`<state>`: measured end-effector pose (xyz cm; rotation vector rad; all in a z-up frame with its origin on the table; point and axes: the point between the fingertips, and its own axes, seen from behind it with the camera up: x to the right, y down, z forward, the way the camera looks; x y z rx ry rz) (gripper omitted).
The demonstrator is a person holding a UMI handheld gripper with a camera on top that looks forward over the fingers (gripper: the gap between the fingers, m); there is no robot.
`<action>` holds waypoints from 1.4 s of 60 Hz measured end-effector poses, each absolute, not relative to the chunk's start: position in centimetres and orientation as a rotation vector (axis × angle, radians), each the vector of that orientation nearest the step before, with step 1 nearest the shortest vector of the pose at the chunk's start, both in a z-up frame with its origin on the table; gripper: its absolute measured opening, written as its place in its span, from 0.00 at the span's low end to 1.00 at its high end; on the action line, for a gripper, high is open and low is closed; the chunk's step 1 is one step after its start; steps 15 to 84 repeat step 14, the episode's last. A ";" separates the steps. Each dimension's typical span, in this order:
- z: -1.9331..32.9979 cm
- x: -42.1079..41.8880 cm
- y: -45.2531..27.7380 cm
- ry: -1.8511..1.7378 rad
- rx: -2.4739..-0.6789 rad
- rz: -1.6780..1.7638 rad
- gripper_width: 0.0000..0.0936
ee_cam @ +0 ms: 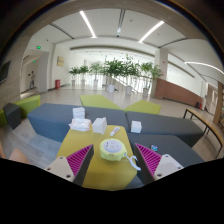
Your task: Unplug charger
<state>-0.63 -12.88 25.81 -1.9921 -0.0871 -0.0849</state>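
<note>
Grey sofa blocks (55, 118) fill the left of the lounge, with a lime-green seat (27, 102) further off behind them. Nearer, at the left fingertip, the first magenta pad (74, 160) shows on its inner face.

Centre: a yellow-green table (100, 172) runs away from the gripper (111, 159) between the fingers. On it, just ahead of the tips, sits a round pale-green and white object (112, 150), possibly a small dish or a cup seen from above; too small to name. Beyond it are several white items: a boxy one (79, 124), likely a tissue box, another white block (99, 125) beside it, and a smaller white piece (135, 127) off to the right. Any of these could be the charger. No cable or socket can be made out, so the charger's place is not settled from here.

Right: the second magenta pad (148, 157), then another grey sofa block (165, 125). Far back, potted plants (118, 69) stand before bright windows, with strip lights (92, 24) overhead.

Gripper state: fingers spread wide, nothing between the pads, round object lying ahead of them on the table and untouched.

Step in hand, by my reading: approach and search. Nothing is gripped, and no plug is found. Next move calls for bringing the gripper closer over the table's white items to pick out the charger body and its socket, then lining the fingers up on either side of it before closing and pulling straight out.
</note>
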 end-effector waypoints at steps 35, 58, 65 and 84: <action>23.4 -3.3 -15.5 -0.144 -2.035 -0.050 0.91; 23.4 -3.3 -15.5 -0.144 -2.035 -0.050 0.91; 23.4 -3.3 -15.5 -0.144 -2.035 -0.050 0.91; 23.4 -3.3 -15.5 -0.144 -2.035 -0.050 0.91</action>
